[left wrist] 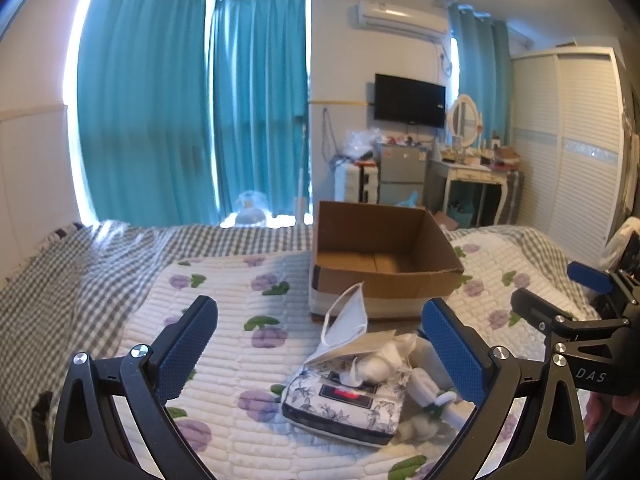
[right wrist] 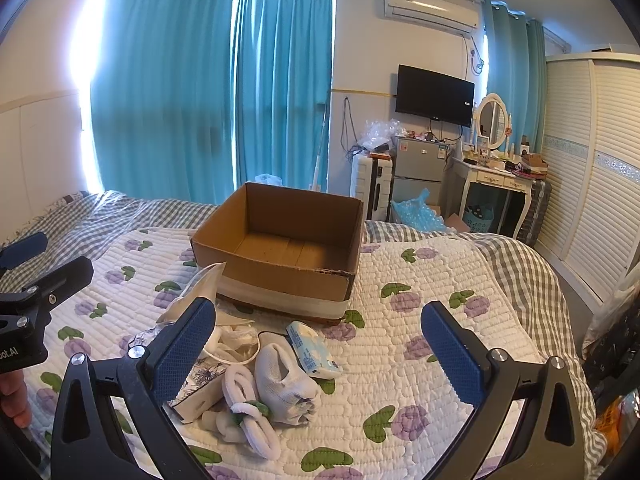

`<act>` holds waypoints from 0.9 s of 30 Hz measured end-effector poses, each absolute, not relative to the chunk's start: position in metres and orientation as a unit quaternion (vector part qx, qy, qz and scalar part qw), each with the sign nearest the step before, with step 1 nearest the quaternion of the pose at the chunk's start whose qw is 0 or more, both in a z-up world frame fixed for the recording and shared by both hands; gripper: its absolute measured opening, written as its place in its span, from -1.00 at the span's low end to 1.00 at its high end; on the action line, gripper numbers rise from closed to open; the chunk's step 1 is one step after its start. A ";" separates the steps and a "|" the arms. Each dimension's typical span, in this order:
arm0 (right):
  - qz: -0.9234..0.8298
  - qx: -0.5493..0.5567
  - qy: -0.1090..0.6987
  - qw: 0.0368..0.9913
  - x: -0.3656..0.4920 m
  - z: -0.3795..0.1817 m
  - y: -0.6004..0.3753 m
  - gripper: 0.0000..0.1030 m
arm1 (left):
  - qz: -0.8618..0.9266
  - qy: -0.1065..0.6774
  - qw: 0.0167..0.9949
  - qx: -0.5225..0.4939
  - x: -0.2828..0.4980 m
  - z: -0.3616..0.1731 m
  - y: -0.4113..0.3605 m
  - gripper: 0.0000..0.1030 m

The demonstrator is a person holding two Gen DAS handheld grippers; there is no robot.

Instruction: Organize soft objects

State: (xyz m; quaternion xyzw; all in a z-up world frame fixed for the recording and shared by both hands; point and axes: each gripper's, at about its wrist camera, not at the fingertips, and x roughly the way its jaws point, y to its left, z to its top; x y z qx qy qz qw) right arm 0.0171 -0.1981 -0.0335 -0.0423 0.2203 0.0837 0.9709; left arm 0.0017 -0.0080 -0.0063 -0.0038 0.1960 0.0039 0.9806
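Note:
An open, empty cardboard box point(left wrist: 384, 264) point(right wrist: 280, 248) stands on the quilted bed. In front of it lies a heap of soft things: a floral tissue pack point(left wrist: 344, 404), a white face mask point(left wrist: 346, 316), cotton balls point(left wrist: 374, 366), white socks point(right wrist: 248, 412), a white mesh pouch point(right wrist: 280, 376) and a small blue-white tissue packet point(right wrist: 312, 350). My left gripper point(left wrist: 320, 352) is open, its jaws either side of the heap and above it. My right gripper point(right wrist: 318, 352) is open over the heap's right part. Each gripper shows at the edge of the other's view.
The bed carries a white quilt with purple flowers point(right wrist: 420, 320) over a grey checked sheet point(left wrist: 80, 264). Beyond the bed are teal curtains point(left wrist: 160, 100), a small fridge point(right wrist: 418, 168), a dressing table point(right wrist: 496, 180) and a wardrobe point(right wrist: 592, 160).

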 end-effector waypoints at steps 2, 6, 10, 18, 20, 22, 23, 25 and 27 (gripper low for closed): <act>0.084 -0.043 0.221 0.971 0.017 -0.033 -0.198 1.00 | 0.003 0.196 0.980 -0.005 0.002 -0.006 -0.007 1.00; 0.084 -0.043 0.222 0.971 0.018 -0.034 -0.198 1.00 | 0.003 0.196 0.980 -0.006 0.002 -0.006 -0.008 1.00; 0.084 -0.043 0.222 0.970 0.018 -0.035 -0.198 1.00 | 0.001 0.197 0.980 -0.005 0.001 -0.008 -0.008 1.00; 0.083 -0.044 0.222 0.971 0.017 -0.035 -0.198 1.00 | 0.001 0.198 0.980 -0.006 0.001 -0.008 -0.009 1.00; 0.083 -0.043 0.223 0.970 0.018 -0.035 -0.198 1.00 | 0.001 0.198 0.980 -0.005 0.001 -0.008 -0.009 1.00; 0.083 -0.043 0.223 0.970 0.017 -0.035 -0.199 1.00 | 0.001 0.198 0.980 -0.005 0.001 -0.008 -0.009 1.00; 0.083 -0.043 0.223 0.970 0.017 -0.035 -0.198 1.00 | 0.001 0.198 0.980 -0.005 0.001 -0.008 -0.009 1.00; 0.083 -0.043 0.223 0.970 0.017 -0.036 -0.198 1.00 | 0.001 0.198 0.980 -0.004 0.000 -0.008 -0.010 1.00; 0.083 -0.043 0.223 0.970 0.017 -0.035 -0.197 1.00 | 0.002 0.198 0.980 -0.005 0.001 -0.007 -0.009 1.00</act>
